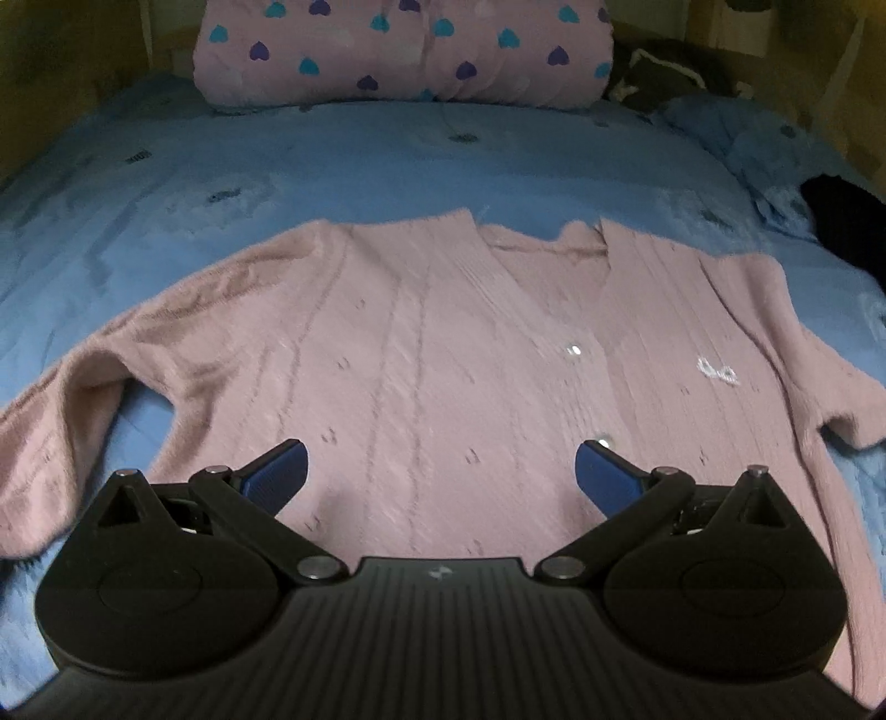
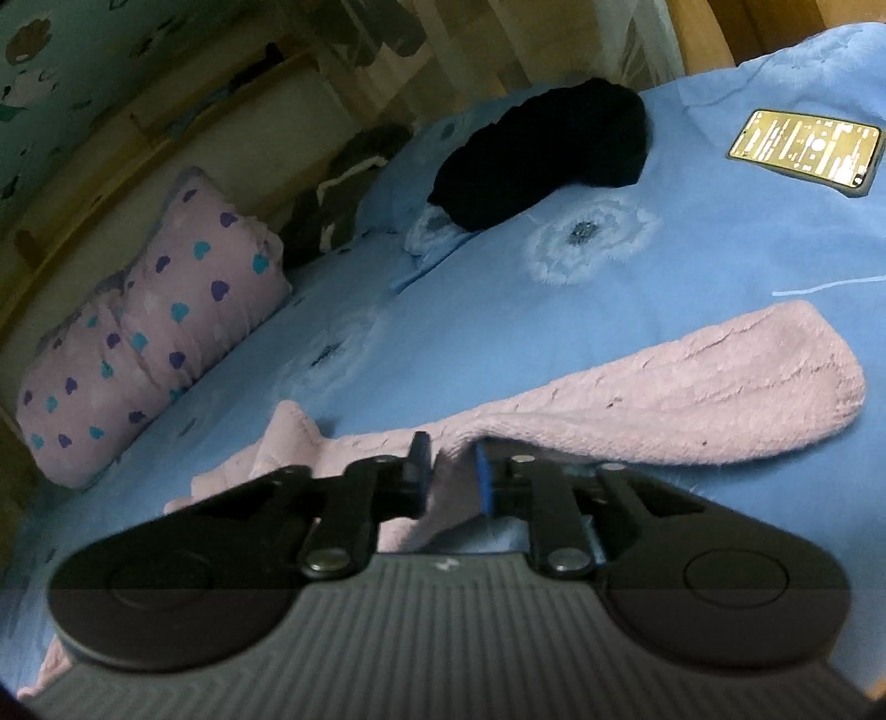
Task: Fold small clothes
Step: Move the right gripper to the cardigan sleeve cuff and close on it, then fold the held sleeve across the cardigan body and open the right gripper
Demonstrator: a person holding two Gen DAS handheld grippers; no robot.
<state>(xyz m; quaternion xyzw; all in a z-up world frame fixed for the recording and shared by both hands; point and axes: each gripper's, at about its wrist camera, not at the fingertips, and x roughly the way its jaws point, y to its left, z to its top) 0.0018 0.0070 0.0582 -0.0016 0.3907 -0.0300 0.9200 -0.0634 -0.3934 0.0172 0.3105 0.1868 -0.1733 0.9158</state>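
A pink knitted cardigan (image 1: 443,343) lies spread face up on the blue bedspread (image 1: 387,160), both sleeves out to the sides. My left gripper (image 1: 440,471) is open and empty, hovering over the cardigan's lower front. In the right wrist view my right gripper (image 2: 451,479) is shut on a fold of the cardigan's pink fabric at the base of the right sleeve (image 2: 720,382), which stretches out to the right over the bedspread (image 2: 609,310).
A pink pillow with heart prints (image 1: 404,50) lies at the head of the bed, also in the right wrist view (image 2: 149,332). A black garment (image 2: 548,160) and a phone with a lit screen (image 2: 805,147) lie on the bedspread. Wooden bed frame beyond.
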